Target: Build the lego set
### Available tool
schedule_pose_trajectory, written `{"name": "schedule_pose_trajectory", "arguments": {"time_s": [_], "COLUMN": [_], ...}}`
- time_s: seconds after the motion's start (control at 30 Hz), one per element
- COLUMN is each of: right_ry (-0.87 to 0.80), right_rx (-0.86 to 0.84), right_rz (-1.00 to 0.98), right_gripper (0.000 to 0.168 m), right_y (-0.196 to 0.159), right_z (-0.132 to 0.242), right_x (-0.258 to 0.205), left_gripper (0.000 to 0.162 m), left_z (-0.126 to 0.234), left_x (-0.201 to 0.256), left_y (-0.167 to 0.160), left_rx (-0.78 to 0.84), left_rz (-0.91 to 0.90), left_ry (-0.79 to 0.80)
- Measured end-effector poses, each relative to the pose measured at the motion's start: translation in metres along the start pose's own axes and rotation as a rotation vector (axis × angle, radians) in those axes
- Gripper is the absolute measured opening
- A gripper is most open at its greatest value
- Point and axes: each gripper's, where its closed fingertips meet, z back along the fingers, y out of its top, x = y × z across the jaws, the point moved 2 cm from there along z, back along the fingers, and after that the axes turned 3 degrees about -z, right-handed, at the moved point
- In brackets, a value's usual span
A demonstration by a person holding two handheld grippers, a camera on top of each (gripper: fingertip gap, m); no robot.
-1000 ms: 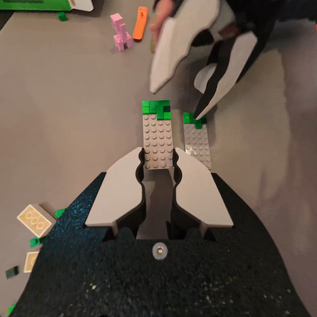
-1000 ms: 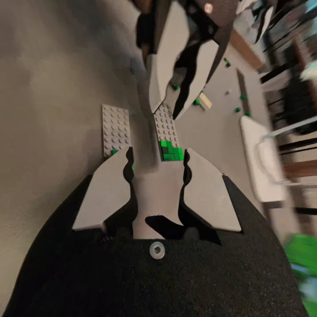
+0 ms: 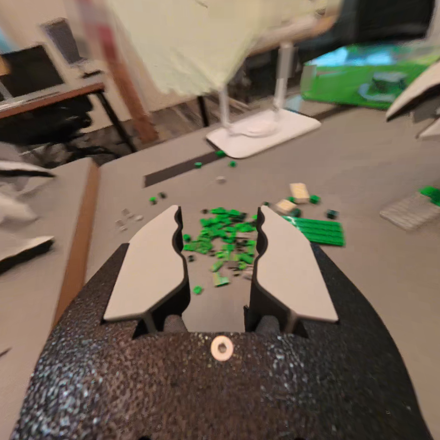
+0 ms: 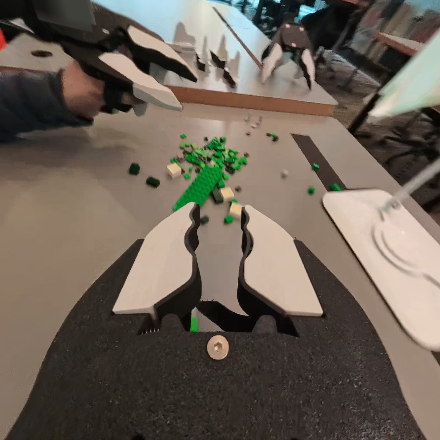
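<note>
My left gripper (image 3: 219,209) hangs above the worktop (image 3: 357,166) with its fingers (image 3: 152,257) spread wide and empty. My right gripper (image 4: 219,209) hovers over that worktop too, fingers parted, nothing between them. A hand (image 4: 81,92) grips the left gripper's handle.

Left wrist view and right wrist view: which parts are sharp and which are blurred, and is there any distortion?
Left wrist view: the left gripper is fairly sharp; the pile of green pieces and the room behind are smeared by motion. Right wrist view: the right gripper is sharp, the green plate slightly soft, the hand blurred. Both views bend straight edges, as wide-angle lenses do.
</note>
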Motion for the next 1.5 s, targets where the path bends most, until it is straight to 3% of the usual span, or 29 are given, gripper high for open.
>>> {"name": "schedule_pose_trajectory", "arguments": {"time_s": [0.13, 0.33, 0.43, 0.47, 0.57, 0.67, 0.93, 1.23, 1.5], "right_ry": [0.074, 0.084, 0.16, 0.226, 0.389, 0.495, 0.627, 0.693, 0.724], "right_rx": [-0.056, -0.212, -0.405, -0.47, -0.568, -0.762, -0.964, -0.935, -1.015], "right_rz": [-0.022, -0.087, -0.036, 0.031, 0.534, 0.757, 0.821, 0.821, 0.872], "right_gripper": [0.024, 0.017, 0.014, 0.013, 0.01, 0.007, 0.013, 0.013, 0.016], "right_y": [0.029, 0.071, 0.078, 0.078, 0.068, 0.049, 0.026, 0.036, 0.029], "right_z": [-0.065, -0.176, -0.232, -0.248, -0.278, -0.291, -0.315, -0.33, -0.328], "right_x": [0.03, 0.064, 0.075, 0.076, 0.083, 0.098, 0.12, 0.118, 0.119], "left_gripper": [0.067, 0.059, 0.06, 0.06, 0.059, 0.059, 0.059, 0.054, 0.054], "left_z": [0.015, 0.031, 0.032, 0.033, 0.034, 0.037, 0.043, 0.041, 0.042], "left_x": [-0.053, -0.074, -0.077, -0.077, -0.074, -0.074, -0.078, -0.076, -0.078], "left_y": [-0.026, -0.022, -0.024, -0.023, -0.021, -0.02, -0.019, -0.019, -0.02], "left_rx": [0.061, 0.222, 0.234, 0.239, 0.257, 0.285, 0.324, 0.325, 0.329], "left_rz": [0.018, 0.141, 0.184, 0.182, 0.17, 0.203, 0.252, 0.274, 0.295], "left_ry": [0.209, 0.274, 0.273, 0.274, 0.27, 0.261, 0.27, 0.242, 0.239]}}
